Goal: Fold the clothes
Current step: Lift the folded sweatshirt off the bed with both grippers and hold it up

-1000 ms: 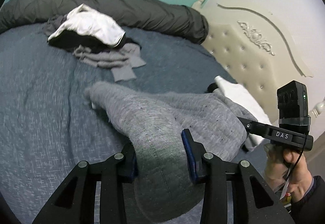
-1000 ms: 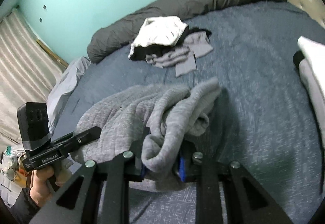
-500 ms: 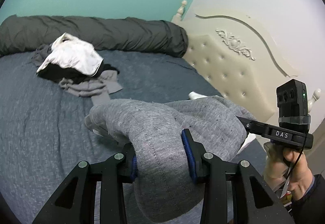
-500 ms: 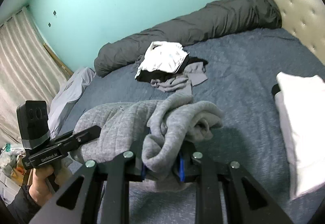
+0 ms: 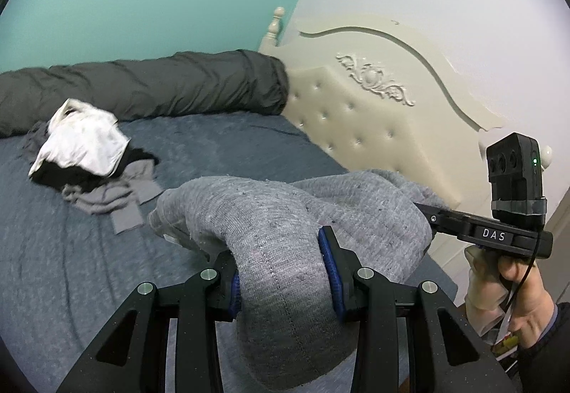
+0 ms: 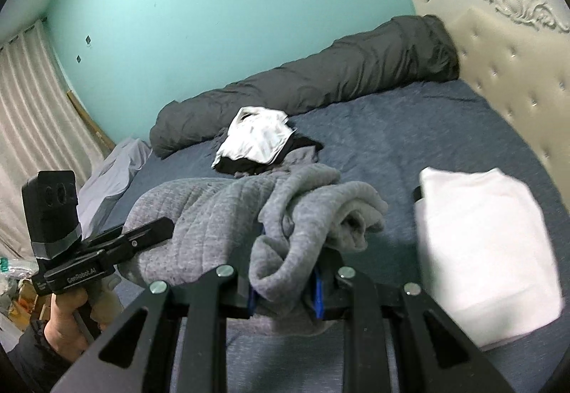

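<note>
A grey knit sweater (image 5: 270, 215) hangs in the air above the blue bed, stretched between both grippers. My left gripper (image 5: 283, 268) is shut on a thick bunched part of it, blue pads pressing both sides. My right gripper (image 6: 285, 289) is shut on another bunched fold of the sweater (image 6: 285, 215), with a rolled sleeve drooping to the right. Each view shows the other gripper: the right one (image 5: 463, 225) at the far right, the left one (image 6: 124, 243) at the lower left, both held by a person's hand.
A pile of unfolded clothes, white on black and grey (image 5: 85, 147) (image 6: 256, 140), lies on the blue bedspread (image 5: 53, 250) before a long dark rolled duvet (image 5: 142, 83). A folded white garment (image 6: 488, 250) lies at the right. The cream tufted headboard (image 5: 374, 129) bounds the bed.
Both grippers have risen with the sweater, lifting it off the bedspread. More of the wall and the headboard has come into both views. Both grips are unchanged.
</note>
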The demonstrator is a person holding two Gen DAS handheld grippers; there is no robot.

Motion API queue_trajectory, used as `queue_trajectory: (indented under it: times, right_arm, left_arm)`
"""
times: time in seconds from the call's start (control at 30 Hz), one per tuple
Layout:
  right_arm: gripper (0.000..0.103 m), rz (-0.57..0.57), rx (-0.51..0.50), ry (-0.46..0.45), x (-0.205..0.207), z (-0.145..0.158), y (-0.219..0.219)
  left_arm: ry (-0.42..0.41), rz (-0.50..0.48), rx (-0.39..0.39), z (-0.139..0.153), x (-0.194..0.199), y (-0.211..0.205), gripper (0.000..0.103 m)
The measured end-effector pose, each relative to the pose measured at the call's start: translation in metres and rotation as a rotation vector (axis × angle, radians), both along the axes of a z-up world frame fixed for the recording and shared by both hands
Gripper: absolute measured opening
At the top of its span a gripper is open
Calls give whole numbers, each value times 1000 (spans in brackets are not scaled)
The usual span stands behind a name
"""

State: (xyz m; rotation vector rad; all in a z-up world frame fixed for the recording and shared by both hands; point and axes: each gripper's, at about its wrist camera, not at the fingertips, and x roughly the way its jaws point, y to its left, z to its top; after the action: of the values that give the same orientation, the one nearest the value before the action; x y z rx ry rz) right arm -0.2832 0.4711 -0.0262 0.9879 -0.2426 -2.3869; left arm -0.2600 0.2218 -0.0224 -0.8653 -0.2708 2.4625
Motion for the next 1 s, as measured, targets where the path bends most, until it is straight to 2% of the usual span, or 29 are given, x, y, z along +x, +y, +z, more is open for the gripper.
queue_trajectory:
  times: [0.53, 1.0]
  right_arm:
    - [22, -106, 24, 28, -68, 12, 116]
    - [22, -162, 47, 115, -130, 15, 178]
  left_arm:
    - [25, -62, -6, 6, -81, 122, 40]
    - [79, -58, -12, 3, -145, 201, 40]
